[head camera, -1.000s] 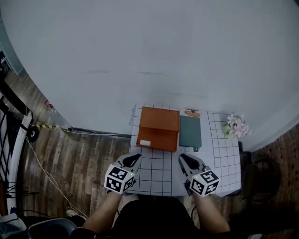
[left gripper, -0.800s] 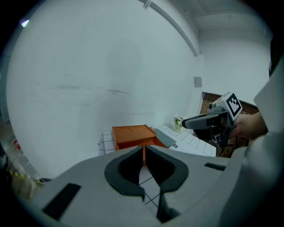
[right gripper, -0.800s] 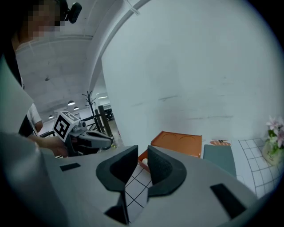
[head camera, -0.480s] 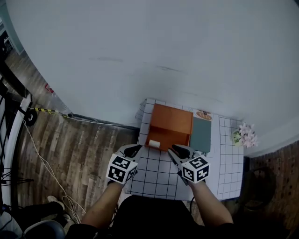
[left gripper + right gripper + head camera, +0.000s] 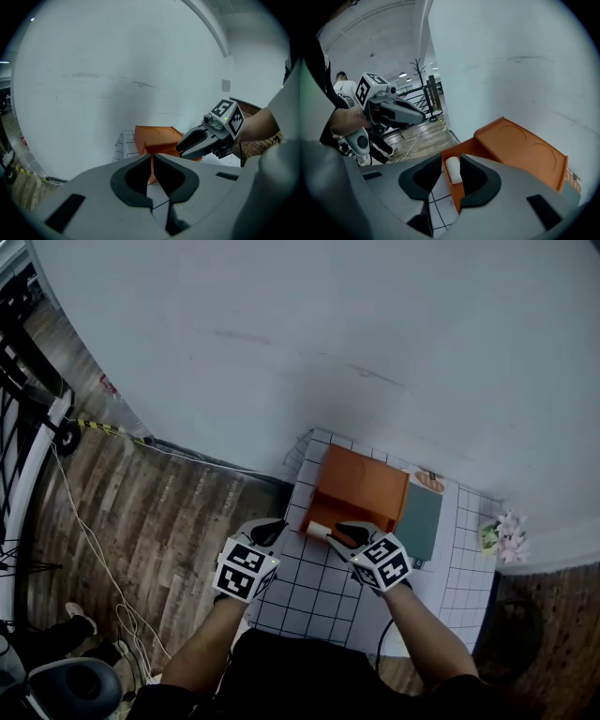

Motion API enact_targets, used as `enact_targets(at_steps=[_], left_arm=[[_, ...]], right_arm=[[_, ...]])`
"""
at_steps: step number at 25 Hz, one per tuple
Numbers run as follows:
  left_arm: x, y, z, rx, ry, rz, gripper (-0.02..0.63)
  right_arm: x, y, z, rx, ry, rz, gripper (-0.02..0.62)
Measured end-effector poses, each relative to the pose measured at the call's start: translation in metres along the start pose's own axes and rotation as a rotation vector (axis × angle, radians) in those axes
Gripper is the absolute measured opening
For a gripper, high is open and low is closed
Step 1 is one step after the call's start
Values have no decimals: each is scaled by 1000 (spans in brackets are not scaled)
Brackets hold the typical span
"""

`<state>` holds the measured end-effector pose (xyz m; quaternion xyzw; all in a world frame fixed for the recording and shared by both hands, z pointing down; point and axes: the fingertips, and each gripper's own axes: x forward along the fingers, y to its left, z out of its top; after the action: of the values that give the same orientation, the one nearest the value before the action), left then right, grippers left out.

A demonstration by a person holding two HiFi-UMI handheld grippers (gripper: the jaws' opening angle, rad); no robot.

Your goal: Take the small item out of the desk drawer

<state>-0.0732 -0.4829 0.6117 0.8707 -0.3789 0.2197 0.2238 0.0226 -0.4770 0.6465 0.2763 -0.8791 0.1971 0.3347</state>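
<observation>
The left gripper (image 5: 152, 158) holds its jaws together, tips meeting with only a hairline between them, and nothing sits in the hollow of its pads. Beyond those closed tips lies the checked tablecloth (image 5: 317, 589), and ahead and slightly right of them is the near corner of the orange desk drawer unit (image 5: 520, 150). In the head view this gripper is off the left edge of the unit, apart from it. The small white item (image 5: 453, 171) is an oblong, rounded piece at the unit's front left corner. Whether it lies inside a pulled-out drawer or on the drawer's front edge cannot be told. Its long axis runs along the unit's front edge, and from the right gripper's own view it points away down the line of the jaws, leaning a little sideways. The right gripper (image 5: 451, 159) comes in from the right with its jaws apart. They have just been opening, and the white item now stands in the gap between the two tips, closer to the right-hand one, with neither pad pressing on it. To the right of that gripper a teal notebook (image 5: 419, 521) lies flat against the unit's side, and farther right a small bunch of pale flowers (image 5: 506, 538) is near the table's far corner.
</observation>
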Motion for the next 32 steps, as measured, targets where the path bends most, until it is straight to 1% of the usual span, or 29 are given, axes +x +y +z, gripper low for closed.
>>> enact_targets(at_steps=[5,11,15,19,21,25,29,32], left_arm=[[11,2,-9,-20,30,3,26],[18,0,-12,-11,40,14,26],[19,-4,-19,-18,48,13,26],[14,-4,-27,-35,55,23,25],[11,-5,-30,-48,53,27,26],[4,-7,-33,-56,49,32,26],[1,-7,-34,-58,44,39,26],[0,-10,-35,-64,39,35,26]], right_arm=[[29,-10,-20,-76,110,60,128],[51,-20,-36,-107,191,110,129],[62,-22,-42,-89,220,170,133],[63,-22,-41,-59,273,246,153],[63,-21,-41,-47,294,271,156],[65,-15,-40,-69,316,285,161],[71,-7,-38,-138,358,296,102],[72,-5,-36,-178,370,282,101]])
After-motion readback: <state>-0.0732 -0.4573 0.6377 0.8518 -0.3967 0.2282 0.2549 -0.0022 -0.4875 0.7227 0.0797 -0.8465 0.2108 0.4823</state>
